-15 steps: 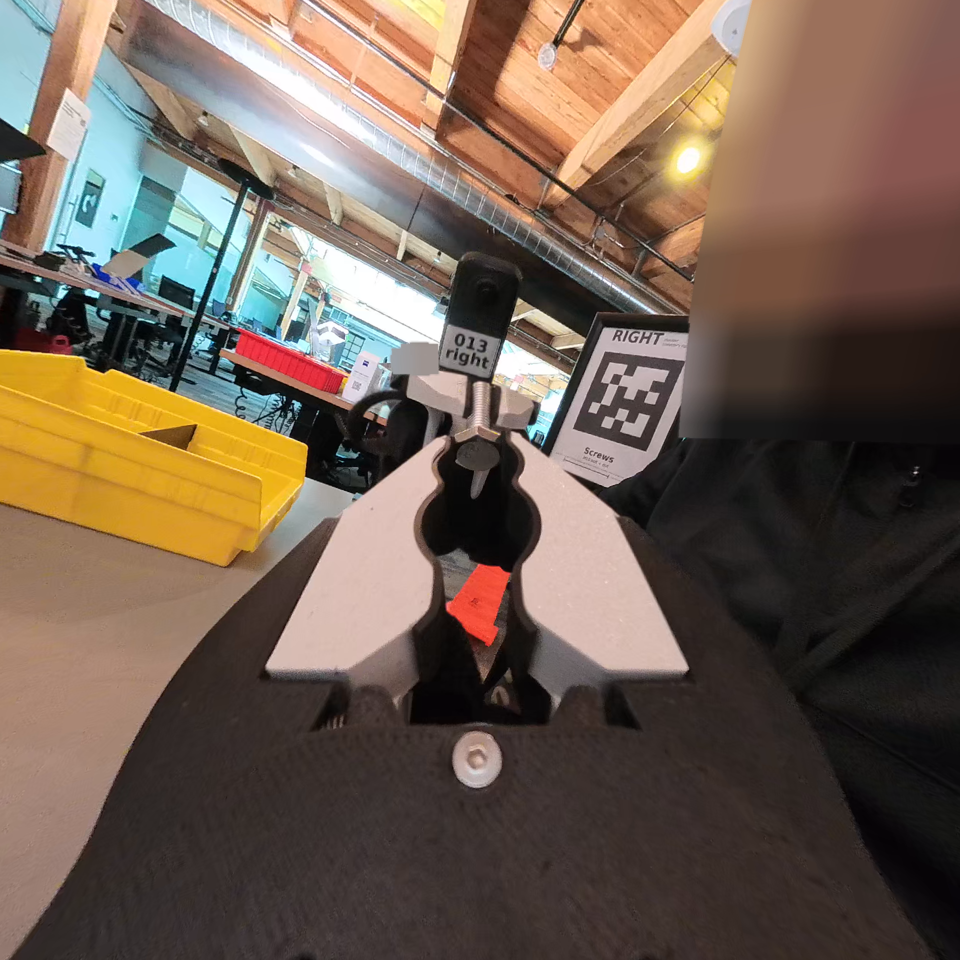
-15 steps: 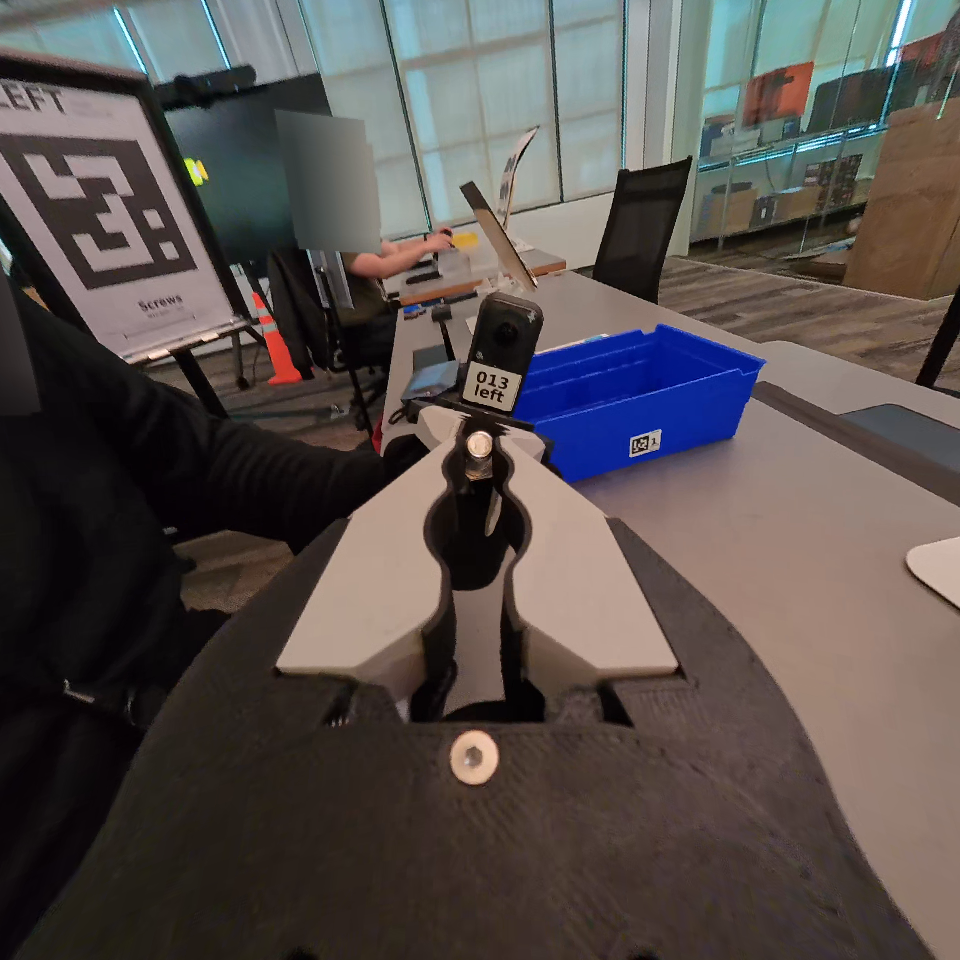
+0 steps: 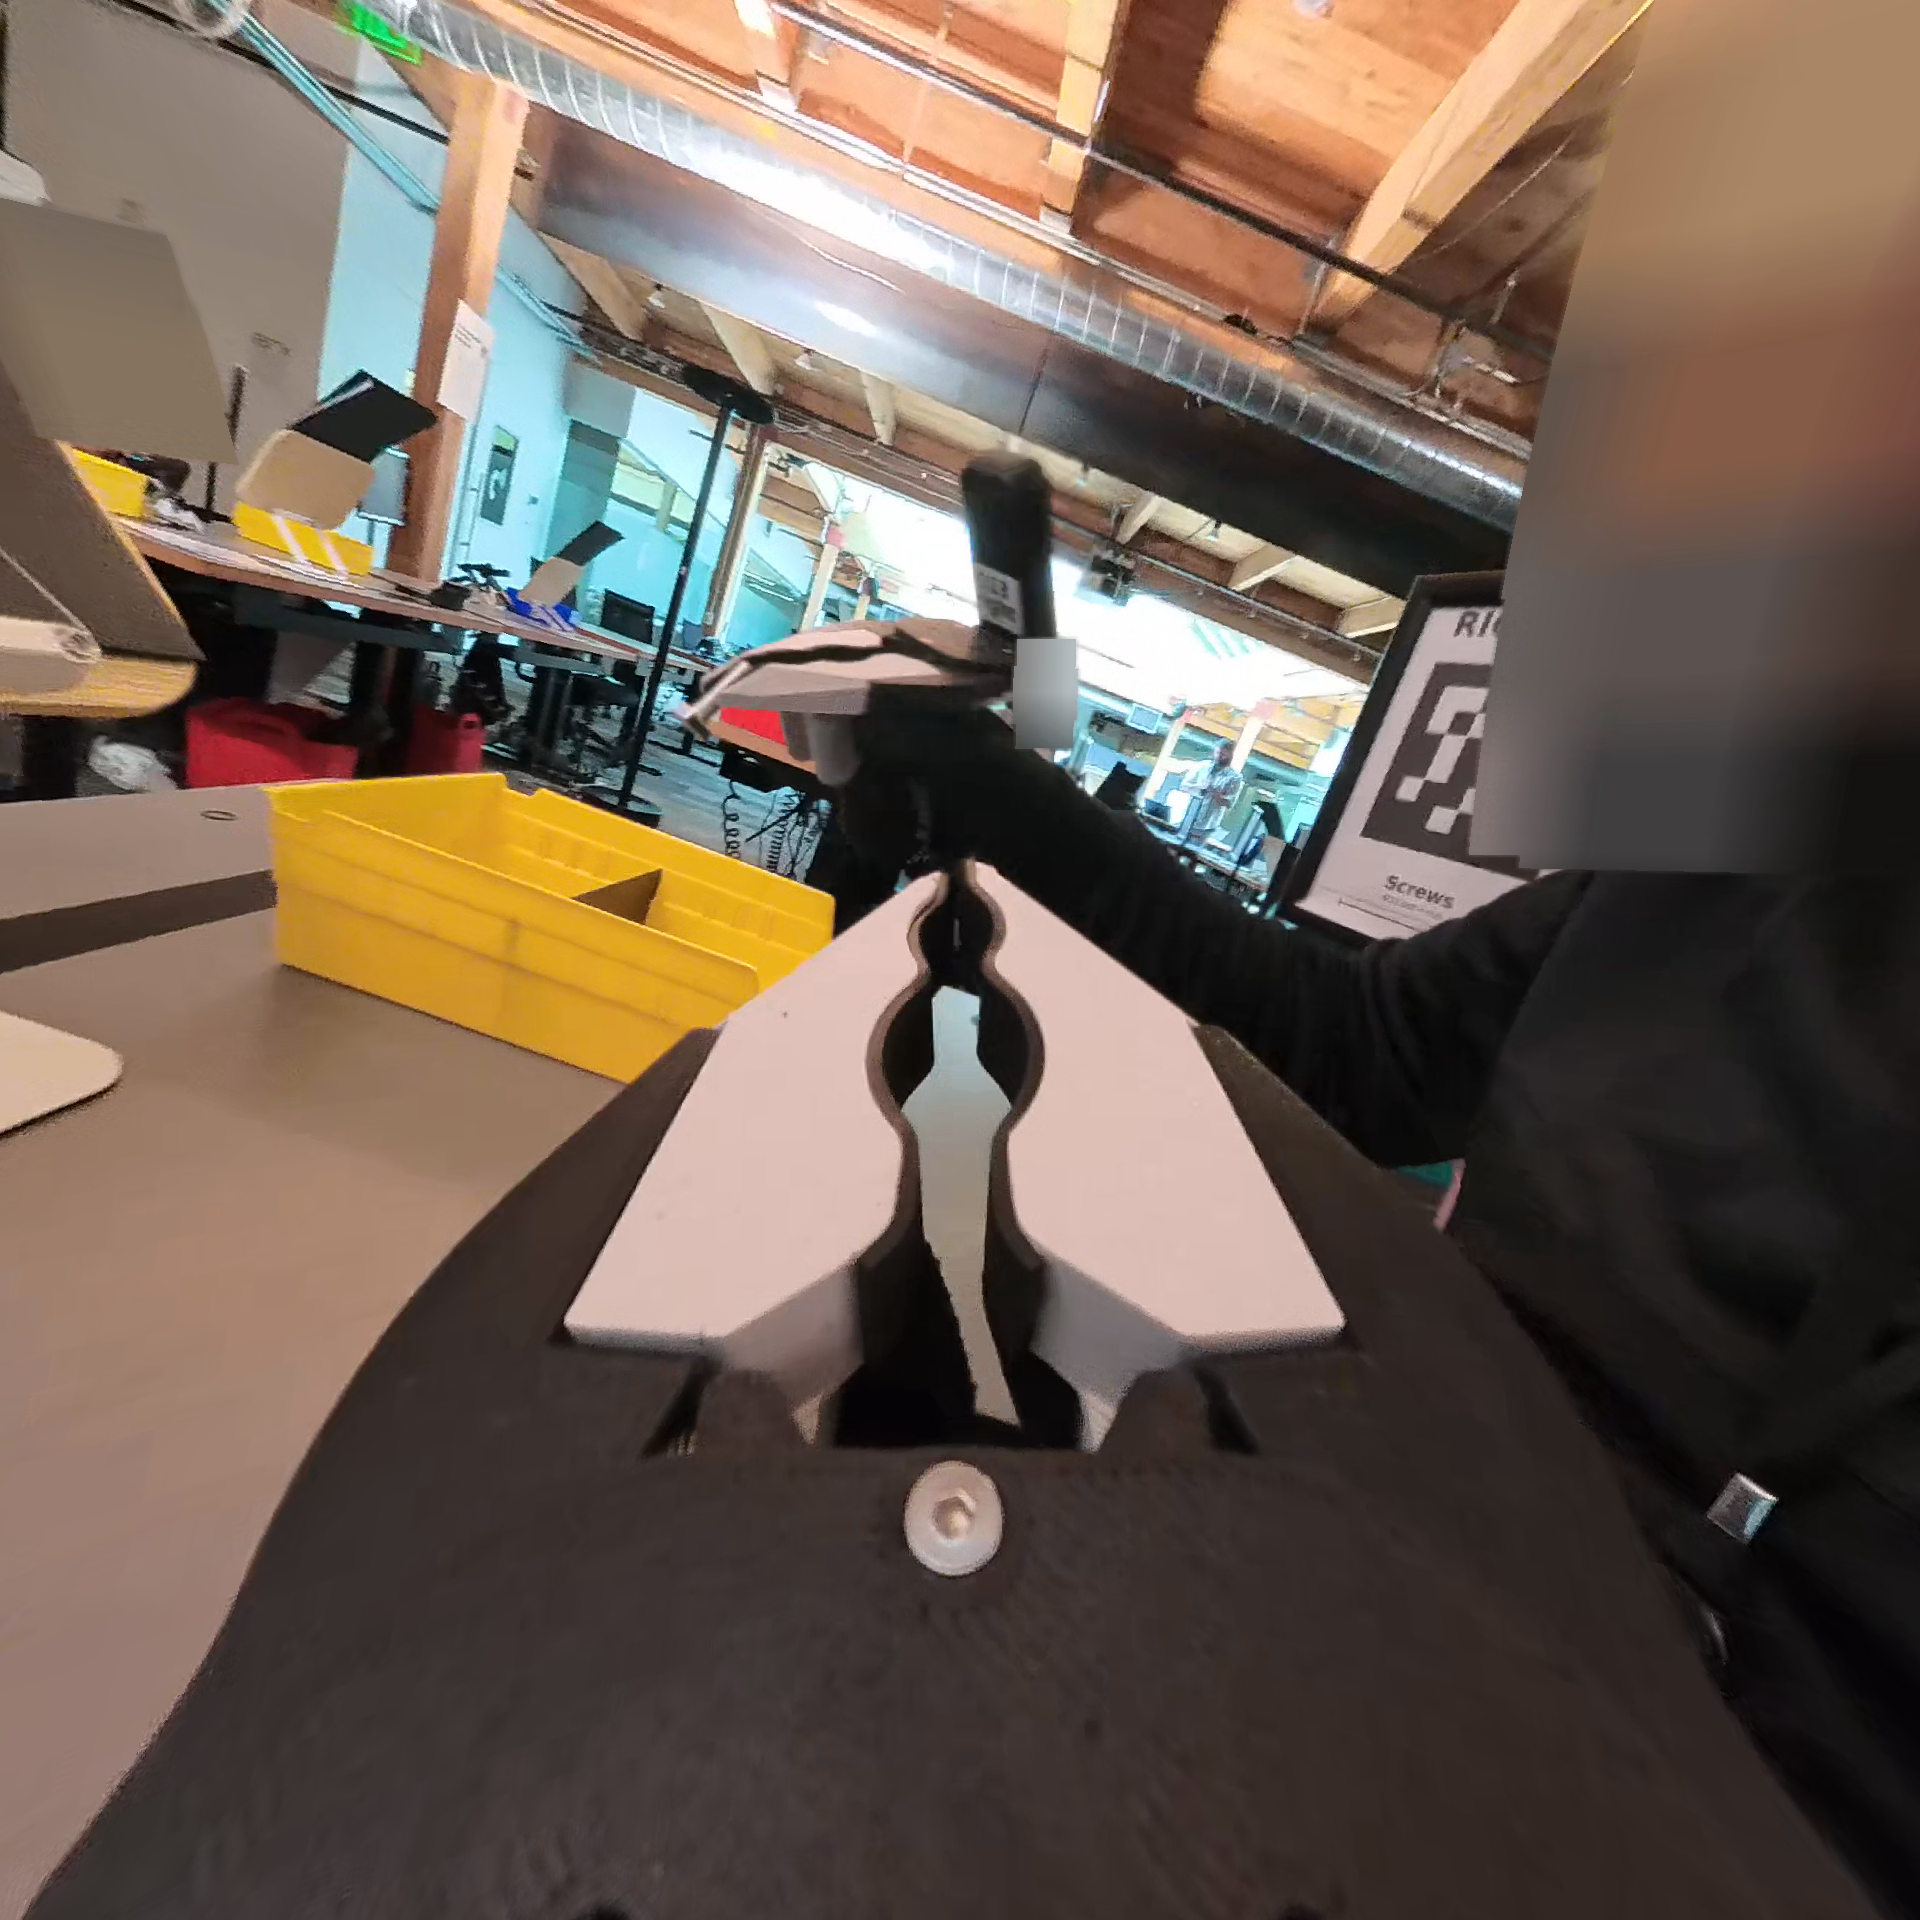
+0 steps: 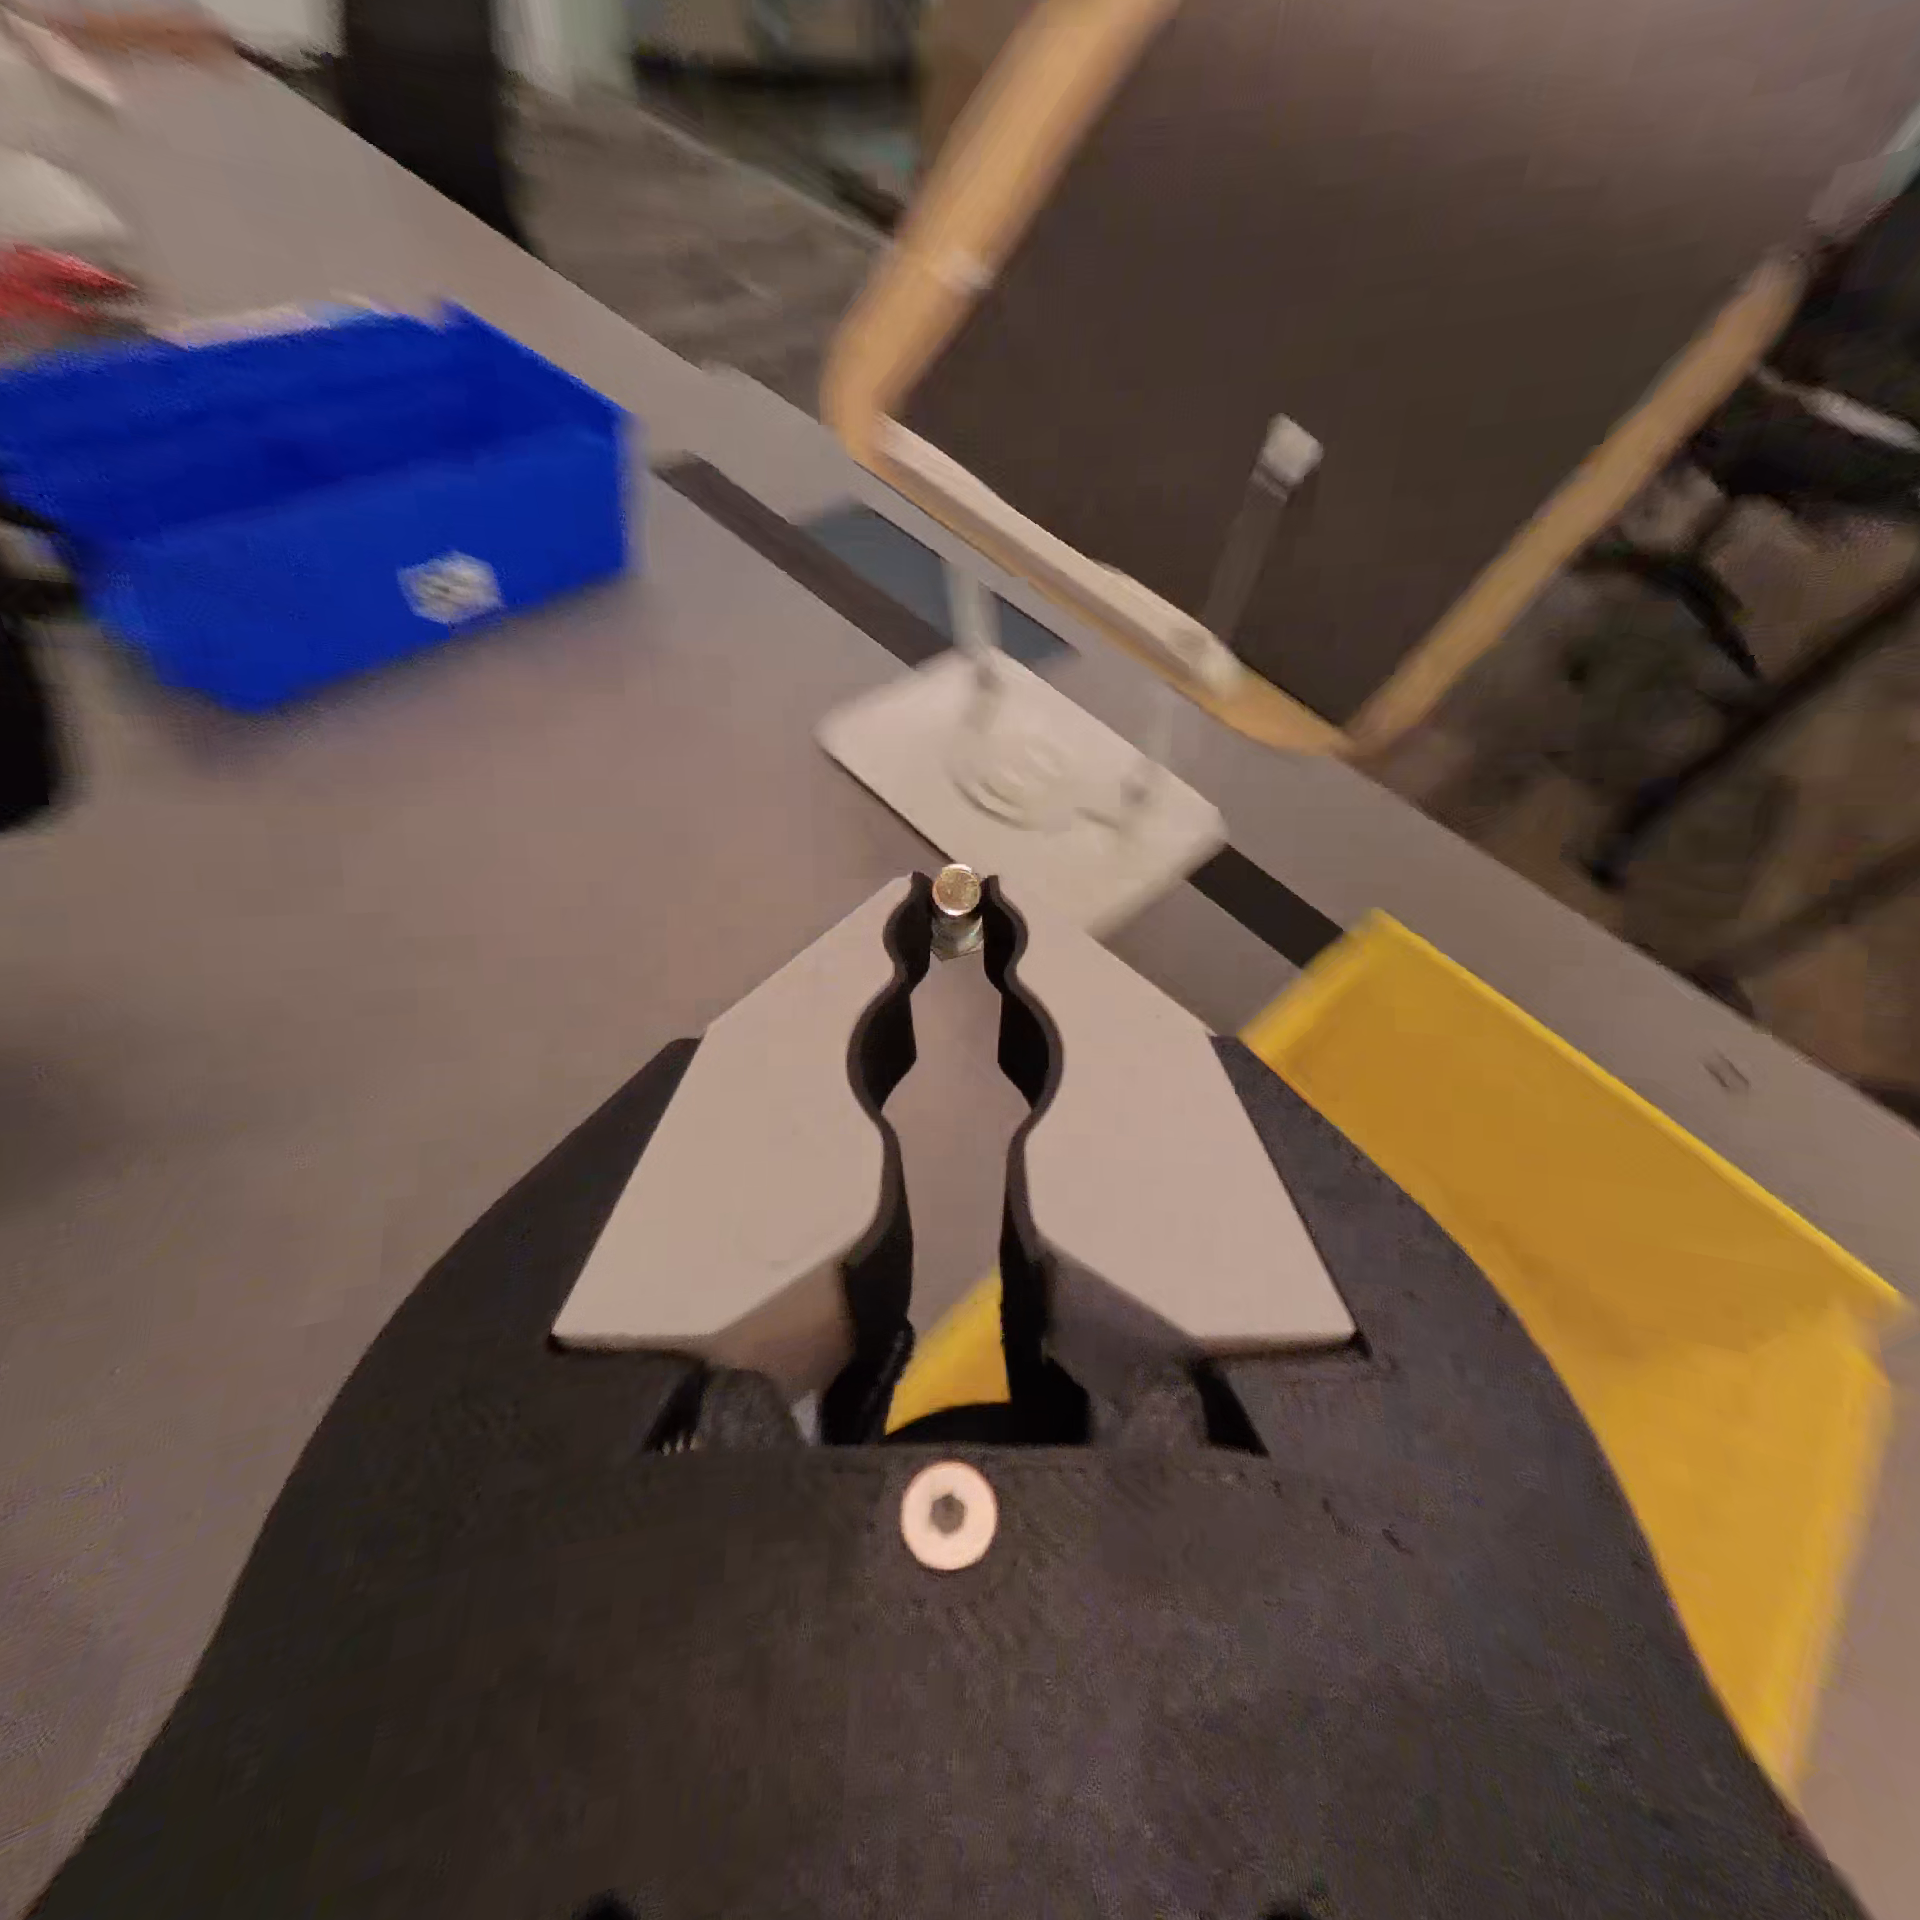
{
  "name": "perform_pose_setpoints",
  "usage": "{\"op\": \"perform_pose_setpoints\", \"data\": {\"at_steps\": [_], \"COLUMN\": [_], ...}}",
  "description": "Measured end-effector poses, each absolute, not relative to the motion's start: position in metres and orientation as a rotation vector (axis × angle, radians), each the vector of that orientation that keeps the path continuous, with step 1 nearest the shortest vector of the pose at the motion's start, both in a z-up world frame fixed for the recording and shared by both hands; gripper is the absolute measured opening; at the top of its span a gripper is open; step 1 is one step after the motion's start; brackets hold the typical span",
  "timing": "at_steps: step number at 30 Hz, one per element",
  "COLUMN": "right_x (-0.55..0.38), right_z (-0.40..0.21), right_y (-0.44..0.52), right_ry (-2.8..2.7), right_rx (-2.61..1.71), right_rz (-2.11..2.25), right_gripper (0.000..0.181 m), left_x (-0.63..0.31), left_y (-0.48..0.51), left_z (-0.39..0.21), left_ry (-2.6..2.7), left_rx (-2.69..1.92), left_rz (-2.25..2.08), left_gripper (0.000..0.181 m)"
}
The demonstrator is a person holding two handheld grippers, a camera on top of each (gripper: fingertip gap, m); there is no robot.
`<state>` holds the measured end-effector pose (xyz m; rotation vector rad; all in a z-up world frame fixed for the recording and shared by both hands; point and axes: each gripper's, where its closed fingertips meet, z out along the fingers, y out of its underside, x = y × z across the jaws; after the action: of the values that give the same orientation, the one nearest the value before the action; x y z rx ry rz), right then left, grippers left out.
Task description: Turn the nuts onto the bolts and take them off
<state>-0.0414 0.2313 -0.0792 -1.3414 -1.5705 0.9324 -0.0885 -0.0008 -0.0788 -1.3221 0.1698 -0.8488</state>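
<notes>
**Bolt and nut are apart; your grippers have split**

Your bolt (image 4: 956, 914) sits pinched at the very tip of your right gripper (image 4: 954, 902), its round end facing the camera, and the jaws are drawn narrow around it. Half a second ago this gripper faced the other one tip to tip, with the bolt bridging both; now it has swung away and points down over the grey table (image 4: 364, 935). The blur in the right wrist view suggests the swing is fast.

Your left gripper (image 3: 954, 894) has its jaws nearly together. I cannot tell whether the nut is caught between the tips; nothing metal shows there against your dark sleeve (image 3: 1195, 935).

Around you, the yellow bin (image 4: 1558, 1195) lies just to the right of the bolt and close below it, the blue bin (image 4: 312, 499) far to the left, and a metal stand (image 4: 1029, 769) lies ahead.

My reading is that the unscrewing is finished and the bolt is headed for the yellow bin. Check the nut before you go on.
</notes>
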Motion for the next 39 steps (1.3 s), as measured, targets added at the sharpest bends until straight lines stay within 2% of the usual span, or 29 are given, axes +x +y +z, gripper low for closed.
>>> {"op": "perform_pose_setpoints", "data": {"at_steps": [4, 7, 17, 18, 20, 22, 27, 32, 35, 39], "right_x": [-0.014, -0.003, -0.008, -0.008, -0.009, -0.012, -0.033, -0.044, -0.045, -0.045], "right_z": [-0.122, -0.161, -0.257, -0.263, -0.272, -0.268, -0.212, -0.161, -0.147, -0.143], "right_y": [0.363, 0.413, 0.477, 0.480, 0.484, 0.487, 0.444, 0.342, 0.287, 0.235], "right_ry": [-1.530, -1.610, -1.792, -1.793, -1.782, -1.749, -1.730, -1.803, -1.847, -1.891], "right_rx": [-1.625, -1.788, -2.089, -2.107, -2.135, -2.113, -1.863, -1.586, -1.469, -1.387], "right_rz": [0.540, 0.355, -0.027, -0.047, -0.079, -0.092, 0.001, 0.174, 0.255, 0.328], "right_gripper": [0.007, 0.007, 0.008, 0.012, 0.034, 0.040, 0.035, 0.033, 0.033, 0.034], "left_x": [-0.095, -0.096, -0.104, -0.105, -0.110, -0.115, -0.150, -0.248, -0.306, -0.344], "left_y": [0.004, 0.009, 0.016, 0.016, 0.017, 0.016, 0.001, -0.050, -0.090, -0.131], "left_z": [-0.087, -0.095, -0.115, -0.116, -0.119, -0.121, -0.110, -0.091, -0.102, -0.158], "left_ry": [0.182, 0.184, 0.167, 0.165, 0.158, 0.156, 0.232, 0.231, 0.205, 0.144], "left_rx": [-1.400, -1.452, -1.535, -1.539, -1.554, -1.571, -1.680, -1.897, -2.084, -2.413], "left_rz": [-0.756, -0.714, -0.676, -0.674, -0.657, -0.634, -0.401, 0.121, 0.381, 0.418], "left_gripper": [0.000, 0.004, 0.007, 0.007, 0.008, 0.011, 0.015, 0.021, 0.022, 0.025]}}
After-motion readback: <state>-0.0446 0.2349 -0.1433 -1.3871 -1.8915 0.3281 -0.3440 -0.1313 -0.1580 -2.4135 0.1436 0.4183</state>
